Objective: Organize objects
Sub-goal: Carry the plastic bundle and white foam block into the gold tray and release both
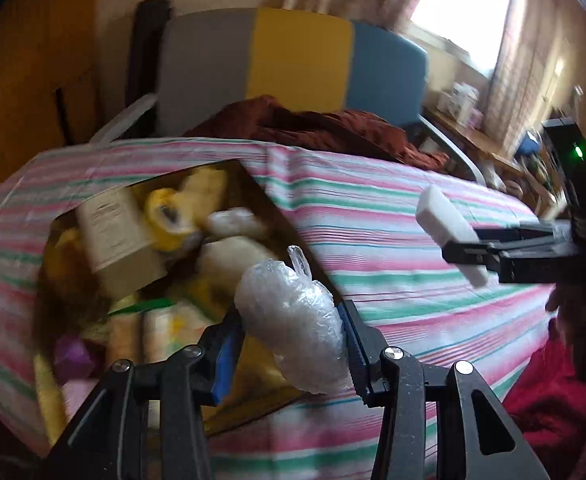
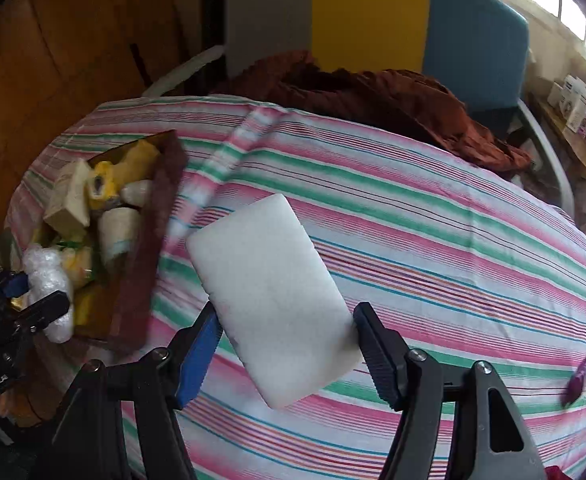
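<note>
The left hand-held gripper (image 1: 293,340) pinches a bubble-wrap wad (image 1: 293,328) above the box (image 1: 281,216) on the striped bed (image 1: 393,220). The right hand-held gripper (image 2: 289,344) pinches a white foam block (image 2: 269,292) over the bed.

I see a bed (image 2: 433,216) covered by a sheet striped in pink, green and white. On it, toward its left side, lies an open brown box (image 2: 141,264) crammed with small items, too blurred for me to name. At the far edge a crumpled rust-red cloth (image 2: 393,100) rests on the sheet. Near the right edge, in the right wrist view, lies a small purple thing (image 2: 575,382), well apart from the box.
</note>
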`<move>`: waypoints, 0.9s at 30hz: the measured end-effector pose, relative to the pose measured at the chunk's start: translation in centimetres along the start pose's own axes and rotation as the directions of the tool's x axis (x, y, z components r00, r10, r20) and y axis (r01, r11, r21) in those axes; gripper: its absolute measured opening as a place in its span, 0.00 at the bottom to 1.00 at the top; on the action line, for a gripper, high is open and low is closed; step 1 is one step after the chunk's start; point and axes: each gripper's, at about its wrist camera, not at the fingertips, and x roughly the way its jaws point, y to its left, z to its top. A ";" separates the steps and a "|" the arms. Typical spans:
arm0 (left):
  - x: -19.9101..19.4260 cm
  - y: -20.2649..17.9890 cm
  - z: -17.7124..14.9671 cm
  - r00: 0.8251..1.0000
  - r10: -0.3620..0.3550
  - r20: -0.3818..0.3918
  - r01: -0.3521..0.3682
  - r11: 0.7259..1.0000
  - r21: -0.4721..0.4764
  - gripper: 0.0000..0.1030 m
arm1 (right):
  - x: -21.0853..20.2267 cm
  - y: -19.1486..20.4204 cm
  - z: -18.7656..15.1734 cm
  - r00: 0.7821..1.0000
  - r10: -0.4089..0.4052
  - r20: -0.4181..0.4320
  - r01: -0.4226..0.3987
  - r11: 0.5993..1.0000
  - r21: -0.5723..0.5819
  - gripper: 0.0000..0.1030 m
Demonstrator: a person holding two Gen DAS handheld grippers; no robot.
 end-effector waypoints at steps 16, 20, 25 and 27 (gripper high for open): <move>-5.8 13.8 -3.4 0.995 -0.010 0.098 0.038 0.958 -0.285 0.46 | 3.9 13.1 1.2 0.976 0.213 0.038 -0.215 0.974 0.076 0.68; -5.0 12.4 -2.2 0.992 -0.063 0.108 0.088 0.965 -0.247 0.46 | 4.8 13.0 1.3 0.983 0.183 0.028 -0.185 0.976 0.113 0.72; -2.8 9.6 -0.9 0.991 -0.094 0.091 0.110 0.975 -0.194 0.46 | 5.3 11.9 0.7 0.986 0.162 0.027 -0.164 0.972 0.168 0.74; -1.7 9.0 -0.6 0.993 -0.101 0.066 0.112 0.975 -0.193 0.46 | 5.1 11.6 0.5 0.982 0.184 0.029 -0.186 0.966 0.178 0.75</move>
